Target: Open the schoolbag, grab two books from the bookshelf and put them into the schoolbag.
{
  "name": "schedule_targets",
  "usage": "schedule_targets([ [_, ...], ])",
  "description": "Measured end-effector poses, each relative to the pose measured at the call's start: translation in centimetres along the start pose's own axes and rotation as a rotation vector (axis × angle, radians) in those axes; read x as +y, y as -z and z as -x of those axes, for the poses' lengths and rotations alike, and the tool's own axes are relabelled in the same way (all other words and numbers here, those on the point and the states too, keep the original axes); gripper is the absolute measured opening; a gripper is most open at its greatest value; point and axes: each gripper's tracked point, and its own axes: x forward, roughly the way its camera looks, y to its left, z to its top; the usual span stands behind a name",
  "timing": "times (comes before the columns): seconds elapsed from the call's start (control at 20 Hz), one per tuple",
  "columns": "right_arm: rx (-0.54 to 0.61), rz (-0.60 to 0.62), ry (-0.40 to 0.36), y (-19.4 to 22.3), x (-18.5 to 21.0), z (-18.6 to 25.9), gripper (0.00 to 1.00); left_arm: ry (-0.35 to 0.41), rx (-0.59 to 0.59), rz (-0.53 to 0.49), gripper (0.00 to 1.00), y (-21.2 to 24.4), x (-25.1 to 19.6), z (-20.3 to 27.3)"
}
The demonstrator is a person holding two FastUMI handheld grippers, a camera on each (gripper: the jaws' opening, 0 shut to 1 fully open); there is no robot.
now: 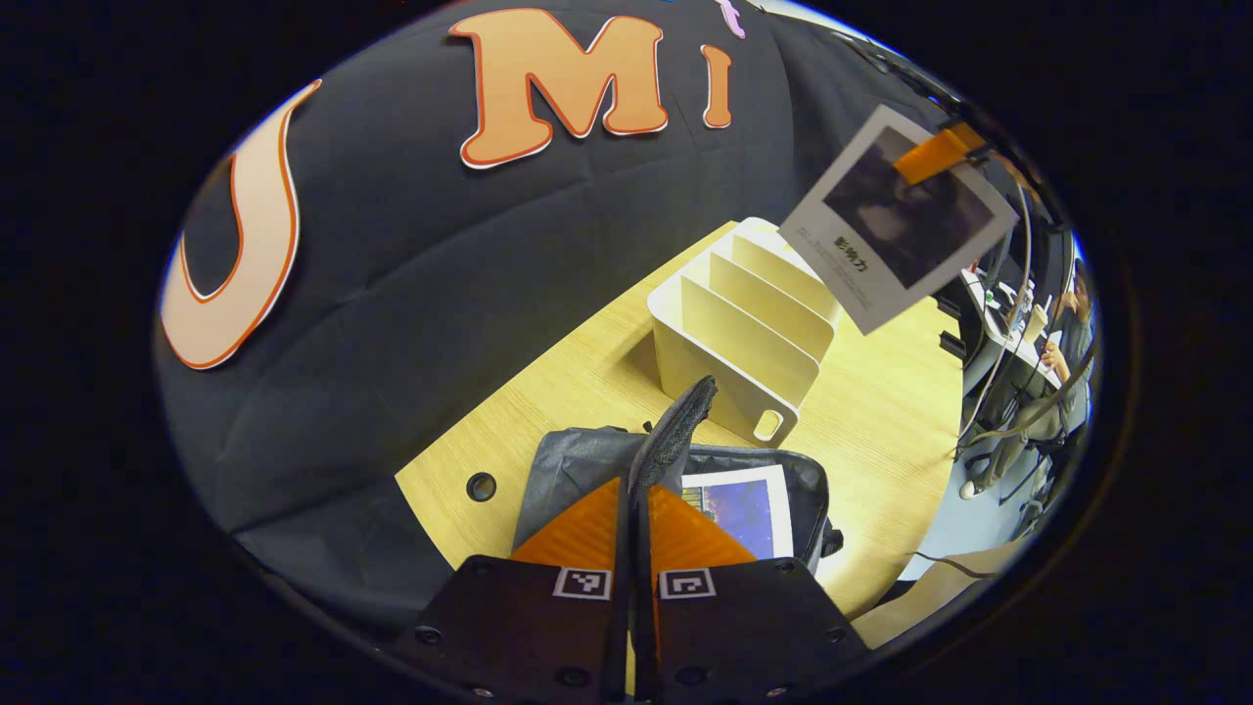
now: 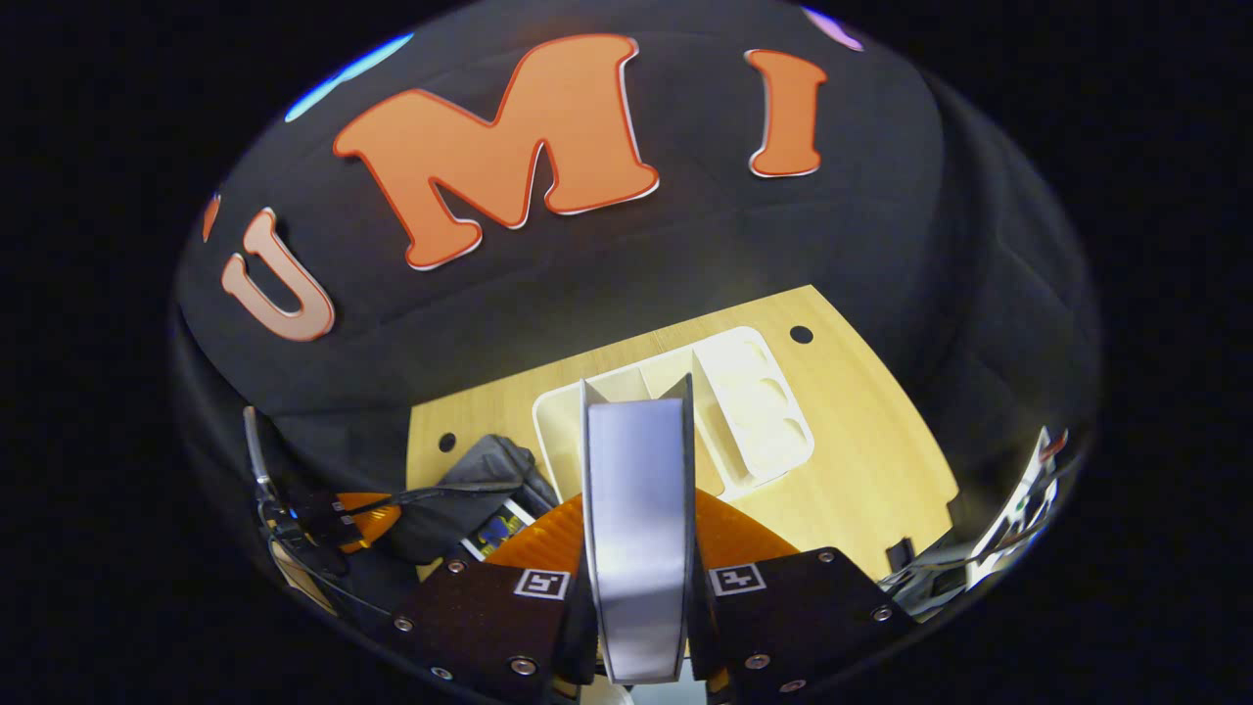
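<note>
The dark grey schoolbag lies open on the wooden table. Inside it lies a book with a blue-purple cover. My left gripper is shut on the bag's dark strap and holds it up. The cream bookshelf stands behind the bag with its slots bare. A second book hangs in the air above the shelf, pinched by my right gripper. In the right gripper view that book is edge-on between the fingers of my right gripper, over the bookshelf. The schoolbag and left gripper are at lower left.
The black cloth wall runs along the table's far side. A round cable hole sits by the bag. The table's edge falls off at the right, where a person sits at another desk. Cables hang there.
</note>
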Motion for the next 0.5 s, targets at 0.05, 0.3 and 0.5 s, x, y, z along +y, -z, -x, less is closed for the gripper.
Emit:
schedule_targets([
  [0.05,-0.01,-0.05,-0.023,1.4,0.2,0.7,0.37,0.009,-0.002,-0.01,0.04,-0.2,-0.2,0.0],
  [0.3,-0.042,-0.323,-0.181,9.2,1.5,0.3,0.37,0.038,0.002,-0.065,0.04,-0.4,-0.9,0.0],
  [0.5,-0.012,-0.546,-0.33,15.9,3.4,-4.1,0.37,0.019,0.009,-0.082,0.04,-0.8,-0.1,0.5],
])
